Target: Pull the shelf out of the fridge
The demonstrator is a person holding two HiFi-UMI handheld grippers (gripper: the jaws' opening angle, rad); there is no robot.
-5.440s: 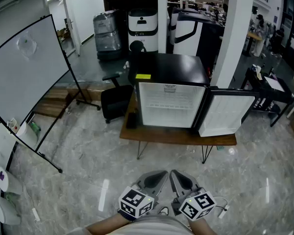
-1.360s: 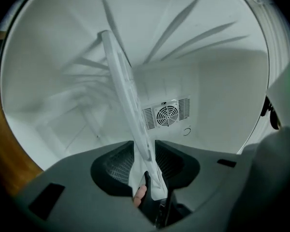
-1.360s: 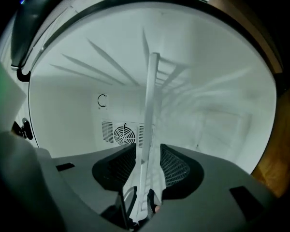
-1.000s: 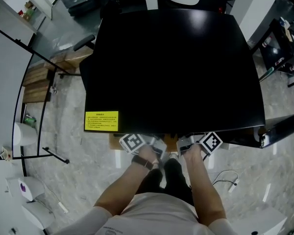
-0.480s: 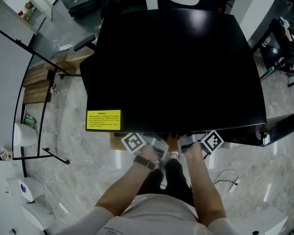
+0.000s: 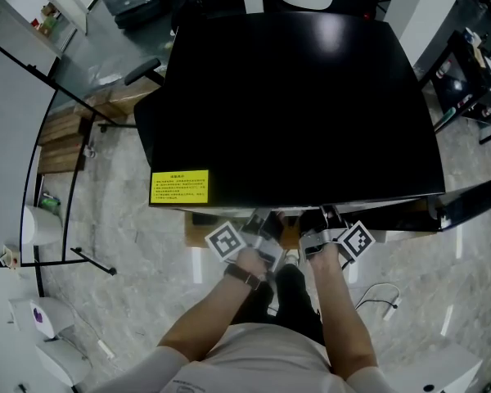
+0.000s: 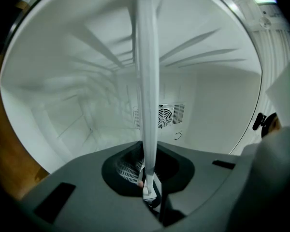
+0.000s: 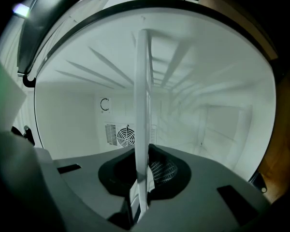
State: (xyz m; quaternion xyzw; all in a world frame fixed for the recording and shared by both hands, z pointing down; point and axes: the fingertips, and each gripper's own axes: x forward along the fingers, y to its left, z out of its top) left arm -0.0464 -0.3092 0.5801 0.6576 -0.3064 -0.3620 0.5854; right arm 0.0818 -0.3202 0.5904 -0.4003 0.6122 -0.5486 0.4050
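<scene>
Pinching shelf [image 7: 146,81] between jaws, left hand-held gripper [image 7: 150,195]

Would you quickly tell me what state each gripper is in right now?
Left gripper: closed, holding the front edge of the white shelf.
Right gripper: closed, holding the same shelf edge.

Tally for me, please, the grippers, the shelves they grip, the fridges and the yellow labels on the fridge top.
grippers: 2 (left gripper, right gripper)
shelf, gripped by both: 1
fridge: 1
yellow label: 1
total: 5
</scene>
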